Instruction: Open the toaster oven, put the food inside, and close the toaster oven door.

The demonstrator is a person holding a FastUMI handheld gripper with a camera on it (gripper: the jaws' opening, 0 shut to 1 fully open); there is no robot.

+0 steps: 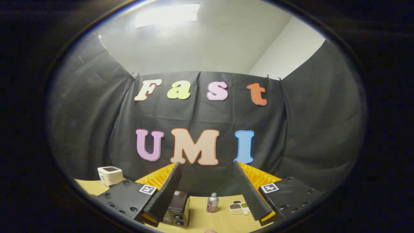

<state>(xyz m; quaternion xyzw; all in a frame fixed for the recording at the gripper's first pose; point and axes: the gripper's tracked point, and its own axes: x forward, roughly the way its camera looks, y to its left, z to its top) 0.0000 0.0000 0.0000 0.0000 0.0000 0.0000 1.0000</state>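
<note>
Camera rides the gripper [207,165], facing the booth wall across the table [223,220]

Black toaster oven [178,208], silver-and-red can [212,203], yellow table [220,220].

Legible text: none recorded on any object. Hand-held gripper [207,165], fingers spread wide apart with nothing between them: one square black-and-white coded marker [147,189] on the left finger mount, a second marker [269,187] on the right; patterns only, no characters. Toaster oven [178,208] on the counter [223,220]: no readable marking. Can [212,203]: label print too small to read. White box [110,175]: no legible print.
</note>
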